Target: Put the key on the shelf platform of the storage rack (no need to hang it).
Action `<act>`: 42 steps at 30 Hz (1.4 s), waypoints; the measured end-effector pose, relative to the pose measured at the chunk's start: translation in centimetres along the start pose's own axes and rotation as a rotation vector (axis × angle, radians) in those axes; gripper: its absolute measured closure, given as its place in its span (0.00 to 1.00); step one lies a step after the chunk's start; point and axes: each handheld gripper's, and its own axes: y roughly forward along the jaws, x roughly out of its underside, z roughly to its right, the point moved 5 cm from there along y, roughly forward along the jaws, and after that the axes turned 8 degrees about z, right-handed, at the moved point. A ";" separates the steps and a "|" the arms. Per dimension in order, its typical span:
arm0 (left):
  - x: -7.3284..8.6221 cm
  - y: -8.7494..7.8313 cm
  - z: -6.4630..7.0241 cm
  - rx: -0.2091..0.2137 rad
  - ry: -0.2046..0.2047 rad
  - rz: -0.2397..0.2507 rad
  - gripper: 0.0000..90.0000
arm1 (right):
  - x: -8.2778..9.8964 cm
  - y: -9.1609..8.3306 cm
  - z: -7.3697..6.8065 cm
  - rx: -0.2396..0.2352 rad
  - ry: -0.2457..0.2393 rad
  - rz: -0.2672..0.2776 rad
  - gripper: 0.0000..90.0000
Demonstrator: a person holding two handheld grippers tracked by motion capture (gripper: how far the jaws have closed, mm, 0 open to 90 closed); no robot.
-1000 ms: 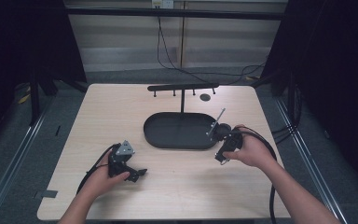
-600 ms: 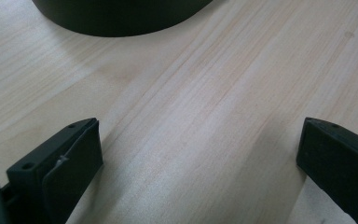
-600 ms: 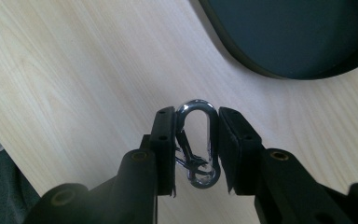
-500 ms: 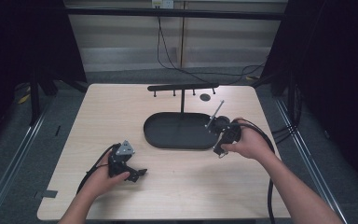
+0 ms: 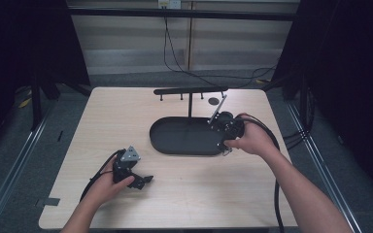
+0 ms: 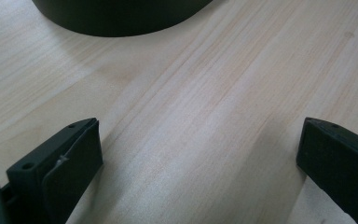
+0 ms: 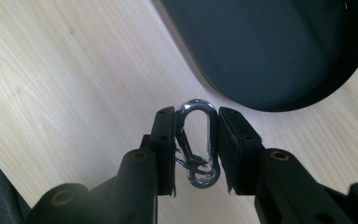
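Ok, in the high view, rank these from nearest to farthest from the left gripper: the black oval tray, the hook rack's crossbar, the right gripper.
From the left gripper:
1. Black oval tray, just ahead and to the right of it.
2. Right gripper, over the tray's right end, shut on a silver carabiner.
3. Hook rack's crossbar, at the table's far side.

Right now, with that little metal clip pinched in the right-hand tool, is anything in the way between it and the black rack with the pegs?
Nothing visible blocks it. The right gripper is shut on the carabiner, beside the black oval tray. The hanger bar stands just beyond, with open air between.
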 end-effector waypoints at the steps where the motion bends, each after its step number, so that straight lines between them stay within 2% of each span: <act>1: 0.0 0.0 0.0 0.000 0.000 0.000 0.00 | -0.1 0.0 0.0 -0.004 0.005 -0.008 0.76; 7: 0.0 0.0 0.0 0.000 0.000 0.000 0.00 | -0.8 0.1 0.4 -0.005 0.008 -0.012 0.76; 18: 0.0 0.0 0.0 0.001 0.001 -0.001 0.00 | -2.2 -1.1 1.1 0.003 0.010 -0.011 0.76; 28: 0.0 0.0 0.0 -0.001 0.003 -0.006 0.00 | -3.4 -1.5 1.7 0.015 0.012 -0.015 0.76; 42: 0.0 -0.1 0.0 0.003 0.002 -0.007 0.00 | -5.5 0.2 2.4 0.020 0.004 -0.028 0.76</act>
